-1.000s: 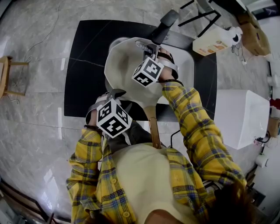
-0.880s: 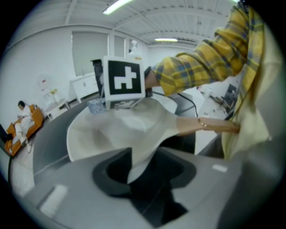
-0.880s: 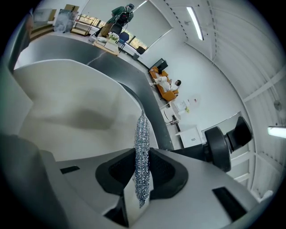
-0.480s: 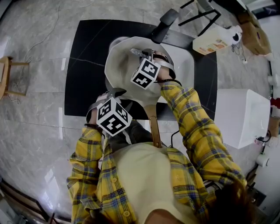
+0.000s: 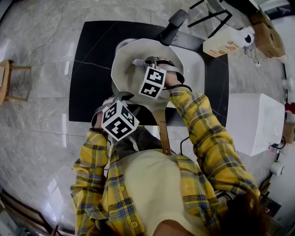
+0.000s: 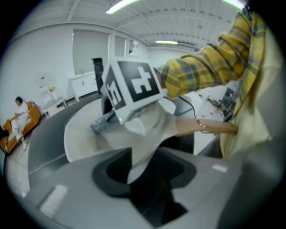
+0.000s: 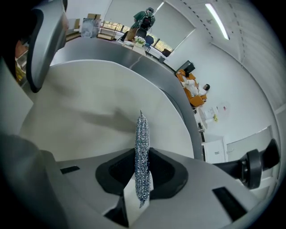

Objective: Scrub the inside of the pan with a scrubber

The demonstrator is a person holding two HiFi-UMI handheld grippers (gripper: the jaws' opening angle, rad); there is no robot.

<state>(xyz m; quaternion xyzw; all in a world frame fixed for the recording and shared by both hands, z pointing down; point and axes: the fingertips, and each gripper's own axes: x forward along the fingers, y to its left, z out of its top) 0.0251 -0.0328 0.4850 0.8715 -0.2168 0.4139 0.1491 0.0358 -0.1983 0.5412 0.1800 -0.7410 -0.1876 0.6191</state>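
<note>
Inside the pan [image 5: 125,73], right gripper [image 7: 142,179] is pinching the flat scrubber [image 7: 142,138] edge-on; left gripper [image 6: 140,175] clamps the pan. Push too hard and I reckon that thin scrubber folds or slips out.

Lighting is bright, white and even in all three views. Ceiling strip lights [image 6: 123,5] show above and beyond the left jaws. A further ceiling strip [image 7: 216,15] shows up and to the right of the right jaws.

In the head view the pale floor [image 5: 37,106] carries small glare streaks, while the black worktop [image 5: 87,69] reflects little.

Ahead of the right jaws a soft grey shadow lies on the pan [image 7: 89,89] wall. The scrubber [image 7: 142,152] between those jaws is sharp.

The housing around the left jaws is blurred and out of focus. All views bow strongly at the edges, and both gripper views have black vignetted corners.
</note>
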